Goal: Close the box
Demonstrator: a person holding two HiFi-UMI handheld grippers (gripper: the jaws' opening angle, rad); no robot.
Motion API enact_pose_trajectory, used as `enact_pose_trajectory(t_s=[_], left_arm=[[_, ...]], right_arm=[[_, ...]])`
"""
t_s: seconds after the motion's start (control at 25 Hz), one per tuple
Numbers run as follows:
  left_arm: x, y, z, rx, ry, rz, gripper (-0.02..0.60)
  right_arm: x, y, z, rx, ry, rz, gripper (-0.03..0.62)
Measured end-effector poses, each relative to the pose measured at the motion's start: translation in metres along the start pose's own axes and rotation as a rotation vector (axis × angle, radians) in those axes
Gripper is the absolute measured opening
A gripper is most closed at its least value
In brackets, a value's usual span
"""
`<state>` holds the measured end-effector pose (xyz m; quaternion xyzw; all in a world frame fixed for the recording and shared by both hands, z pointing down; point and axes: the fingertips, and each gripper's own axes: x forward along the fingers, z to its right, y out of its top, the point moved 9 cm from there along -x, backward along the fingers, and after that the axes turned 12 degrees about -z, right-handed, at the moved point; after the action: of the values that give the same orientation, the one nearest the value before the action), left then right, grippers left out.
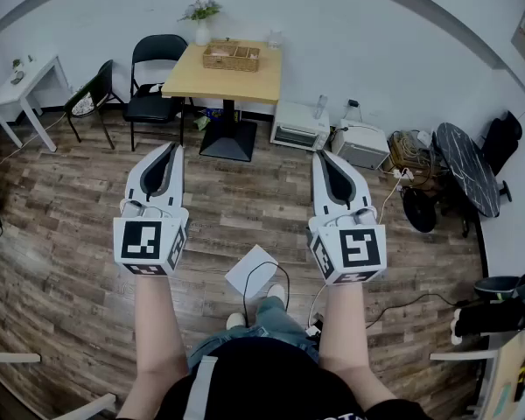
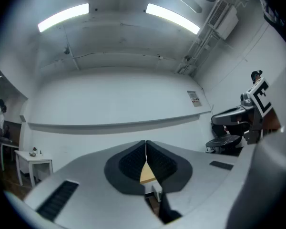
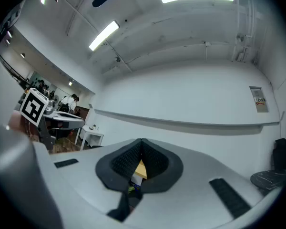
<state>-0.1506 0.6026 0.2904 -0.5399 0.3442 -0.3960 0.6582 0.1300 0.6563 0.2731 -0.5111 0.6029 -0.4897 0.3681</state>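
Well, nothing of the job looks begun yet. The person stands on the wood floor [image 1: 61,234] with both arms held out, the left gripper [image 1: 172,150] and the right gripper [image 1: 322,157] side by side, pointing roughly level across the room. Each pair of fingers is pressed together with nothing between them. Past their tips you see only the room beyond.

The likeliest box is the woven, open-topped one [image 1: 231,56] on the wooden surface [image 1: 261,84] by the far wall, just beside a small vase [image 1: 201,31]. It sits well apart from both grippers, and from here I can't tell whether it has a lid. A flat white thing [image 1: 250,271] with a cable lies on the floor by the person's feet — what it is I can't say.

So by my reckoning everything is left to do — cross to the box, reach it, and shut it.
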Motion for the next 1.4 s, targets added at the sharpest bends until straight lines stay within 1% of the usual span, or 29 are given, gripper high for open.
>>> enact_pose_trajectory(t_s=[0.12, 0.24, 0.4, 0.44, 0.48, 0.52, 0.56, 0.6, 0.64, 0.76, 0.84, 0.92, 1.0, 1.2, 1.4], left_arm=[[-0.004, -0.002, -0.005, -0.028, 0.020, -0.016, 0.012], [-0.002, -0.005, -0.011, -0.033, 0.032, -0.021, 0.012], [0.003, -0.010, -0.012, -0.029, 0.008, -0.035, 0.015], [0.006, -0.009, -0.011, -0.026, -0.001, -0.036, 0.030], [0.010, -0.008, -0.010, -0.025, -0.011, -0.037, 0.096], [0.014, -0.008, -0.009, -0.027, -0.021, -0.035, 0.162], [0.020, -0.007, -0.008, -0.031, -0.030, -0.034, 0.227], [0.026, -0.008, -0.007, -0.033, -0.040, -0.036, 0.294], [0.032, -0.009, -0.007, -0.032, -0.054, -0.046, 0.318], [0.052, -0.012, -0.003, -0.025, -0.112, -0.104, 0.325], [0.067, -0.012, -0.003, -0.032, -0.122, -0.132, 0.325], [0.085, -0.012, -0.004, -0.047, -0.105, -0.142, 0.325], [0.106, -0.010, -0.006, -0.044, -0.078, -0.141, 0.325], [0.159, -0.005, -0.004, -0.029, -0.049, -0.118, 0.325], [0.213, 0.000, 0.000, -0.059, -0.019, -0.084, 0.325]], right_arm=[[-0.003, -0.001, -0.005, -0.014, 0.012, -0.009, 0.014], [0.002, -0.004, -0.009, -0.029, 0.025, -0.023, 0.014], [0.009, -0.009, -0.012, -0.010, 0.048, -0.049, 0.015], [0.013, -0.010, -0.010, 0.001, 0.060, -0.055, 0.017], [0.017, -0.011, -0.008, 0.012, 0.078, -0.061, 0.053], [0.022, -0.012, -0.005, 0.024, 0.098, -0.066, 0.189], [0.027, -0.014, -0.001, 0.041, 0.111, -0.069, 0.274], [0.032, -0.016, 0.003, 0.060, 0.114, -0.072, 0.292], [0.038, -0.018, 0.007, 0.082, 0.115, -0.077, 0.307], [0.057, -0.023, 0.021, 0.145, 0.138, -0.094, 0.316], [0.071, -0.024, 0.030, 0.154, 0.153, -0.091, 0.316], [0.086, -0.026, 0.041, 0.133, 0.155, -0.085, 0.314], [0.104, -0.028, 0.055, 0.113, 0.154, -0.080, 0.314], [0.152, -0.034, 0.097, 0.112, 0.166, -0.072, 0.314], [0.191, -0.036, 0.140, 0.101, 0.177, -0.052, 0.314]])
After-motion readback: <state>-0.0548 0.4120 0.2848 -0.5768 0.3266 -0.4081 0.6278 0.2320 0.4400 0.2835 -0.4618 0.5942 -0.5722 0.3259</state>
